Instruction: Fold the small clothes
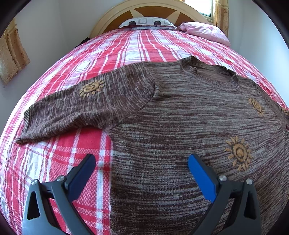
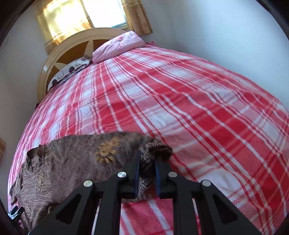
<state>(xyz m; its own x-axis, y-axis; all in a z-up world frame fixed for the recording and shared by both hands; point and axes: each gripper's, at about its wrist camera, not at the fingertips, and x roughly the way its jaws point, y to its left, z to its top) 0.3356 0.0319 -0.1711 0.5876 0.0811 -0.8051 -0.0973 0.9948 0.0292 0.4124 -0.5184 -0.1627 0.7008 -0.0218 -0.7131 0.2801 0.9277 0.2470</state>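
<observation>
Sweater is lying face up on the plaid bedspread, collar toward the headboard, one short sleeve spreading flat off to the side in the left wrist view. At the opposite side, the right gripper is pinching the other sleeve's ribbed cuff between nearly closed jaws, and that end seems to be bunching and lifting off the bed. The left gripper is hovering low over the lower body of the knit with its jaws spread wide, gripping nothing, straddling the side edge where brown cloth is meeting red plaid.

Judging by this, the step in hand is folding the pinched sleeve inward across the chest. Doing it well probably means carrying the cuff low and level toward the middle, so the knit is rolling over a straight crease near the shoulder seam rather than dragging the whole body along. Loose knit like this is likely stretching and sagging, so a slow pull is safer. The free gripper could be pressing the body down to anchor it. Letting go only once the sleeve is lying flat should keep the cuff from springing back.
</observation>
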